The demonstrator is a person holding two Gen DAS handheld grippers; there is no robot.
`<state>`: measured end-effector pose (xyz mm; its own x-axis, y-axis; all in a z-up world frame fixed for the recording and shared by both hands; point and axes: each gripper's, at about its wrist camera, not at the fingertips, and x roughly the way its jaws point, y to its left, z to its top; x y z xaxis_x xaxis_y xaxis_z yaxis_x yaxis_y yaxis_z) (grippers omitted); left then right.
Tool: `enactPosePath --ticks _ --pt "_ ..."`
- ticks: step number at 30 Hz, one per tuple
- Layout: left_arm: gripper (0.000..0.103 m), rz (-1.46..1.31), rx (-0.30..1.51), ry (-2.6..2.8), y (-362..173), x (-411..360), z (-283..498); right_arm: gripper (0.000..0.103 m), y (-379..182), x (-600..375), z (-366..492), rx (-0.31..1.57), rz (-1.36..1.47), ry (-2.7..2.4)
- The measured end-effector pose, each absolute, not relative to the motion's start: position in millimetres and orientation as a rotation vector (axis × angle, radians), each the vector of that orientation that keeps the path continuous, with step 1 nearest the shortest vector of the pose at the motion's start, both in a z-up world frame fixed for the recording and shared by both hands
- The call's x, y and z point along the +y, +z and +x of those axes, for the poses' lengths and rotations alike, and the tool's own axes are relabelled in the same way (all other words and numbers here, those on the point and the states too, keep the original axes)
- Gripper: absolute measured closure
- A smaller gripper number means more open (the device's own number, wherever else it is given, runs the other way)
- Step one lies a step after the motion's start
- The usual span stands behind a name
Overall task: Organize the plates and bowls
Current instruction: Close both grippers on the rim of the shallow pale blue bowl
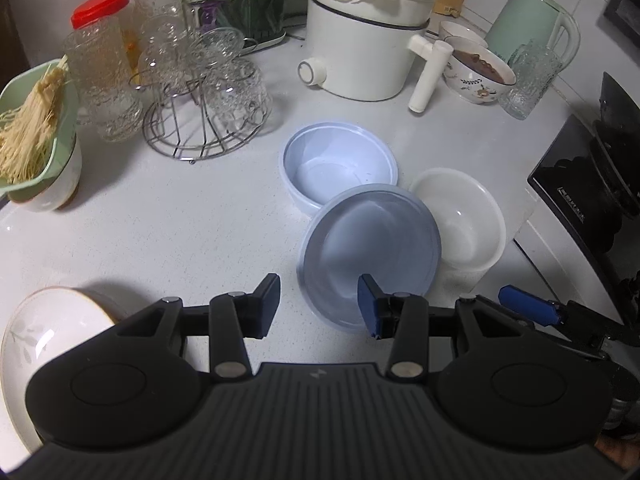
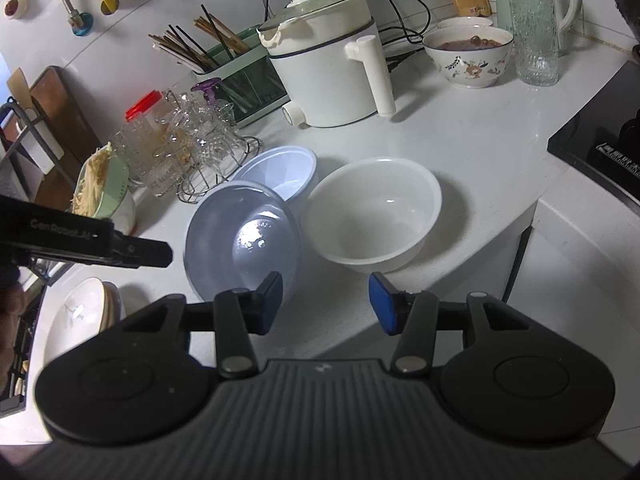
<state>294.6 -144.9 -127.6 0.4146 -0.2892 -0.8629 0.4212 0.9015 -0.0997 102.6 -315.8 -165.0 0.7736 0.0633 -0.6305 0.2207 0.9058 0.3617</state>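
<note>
hovering with its jaws apart and nothing between them, the left tool [image 1: 319, 306] hangs over the near rim of a translucent grey-blue plastic bowl [image 1: 370, 258] that leans tilted on the white speckled surface [image 1: 180, 220]. the right tool [image 2: 326, 302] also stands apart and empty, above the surface's front edge, just in front of a round white plastic bowl [image 2: 376, 214]. a pale blue plastic bowl [image 1: 338, 164] sits upright behind the tilted one, touching it. a white ceramic plate with a leaf pattern [image 1: 44, 332] lies at the near left.
</note>
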Motion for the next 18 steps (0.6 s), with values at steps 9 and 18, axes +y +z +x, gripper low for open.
enactPosePath --ticks 9,18 --pt "0.056 0.117 1.07 -0.441 -145 -141 304 0.055 -173 -308 118 0.702 0.458 -0.048" --pt "0.071 -0.006 1.126 -0.426 -178 -128 327 0.071 -190 -304 142 0.726 0.506 -0.058"
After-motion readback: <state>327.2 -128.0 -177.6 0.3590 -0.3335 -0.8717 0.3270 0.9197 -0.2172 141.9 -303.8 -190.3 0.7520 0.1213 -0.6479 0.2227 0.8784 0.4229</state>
